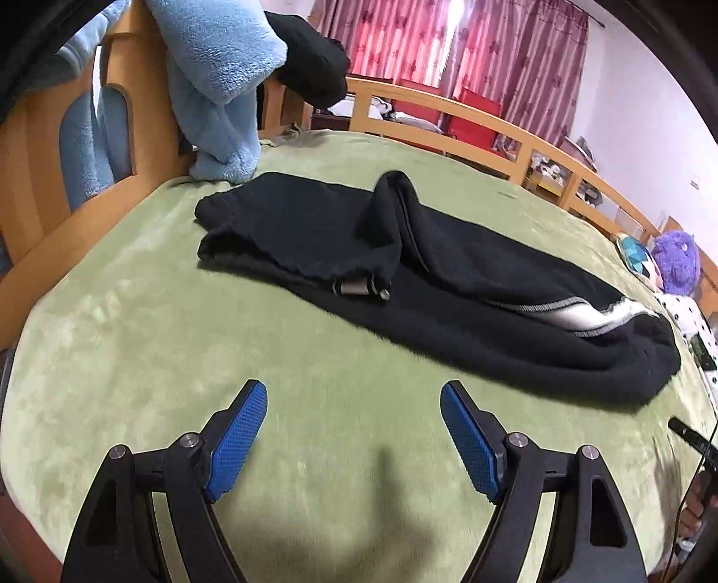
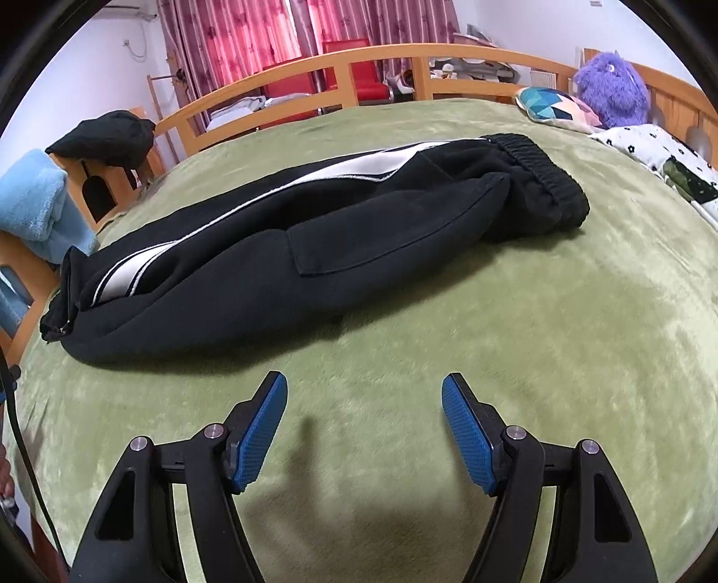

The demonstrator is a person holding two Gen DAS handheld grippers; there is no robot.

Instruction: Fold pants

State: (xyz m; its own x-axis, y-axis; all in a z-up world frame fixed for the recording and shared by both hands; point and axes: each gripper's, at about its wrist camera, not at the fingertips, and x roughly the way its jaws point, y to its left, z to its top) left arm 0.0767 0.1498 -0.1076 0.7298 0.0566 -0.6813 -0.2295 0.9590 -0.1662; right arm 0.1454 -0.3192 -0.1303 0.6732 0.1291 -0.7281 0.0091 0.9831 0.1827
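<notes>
Left gripper (image 1: 353, 394) hovered low over the green blanket (image 1: 134, 341), blue pads (image 1: 238, 441) spread wide and holding nothing, and the right gripper (image 2: 364, 388) was the same, wide apart and empty. Just ahead of both lay the black track pants (image 2: 278, 251), stretched lengthwise on the blanket, white side stripe (image 2: 359, 168) up. Farther off sat a light-blue fleece (image 1: 215, 89) on the wooden bed frame (image 1: 493, 121), and a purple plush toy (image 2: 612, 87).

A green plush blanket (image 2: 561, 323) covers the bed; along its far edge runs a wooden bed rail (image 2: 381, 58), with red curtains (image 2: 233, 36) beyond it; a purple plush toy (image 2: 612, 87) sits at the bed's corner beside a patterned cushion (image 2: 552, 105); a light-blue fleece garment (image 1: 220, 89) hangs over the rail.
</notes>
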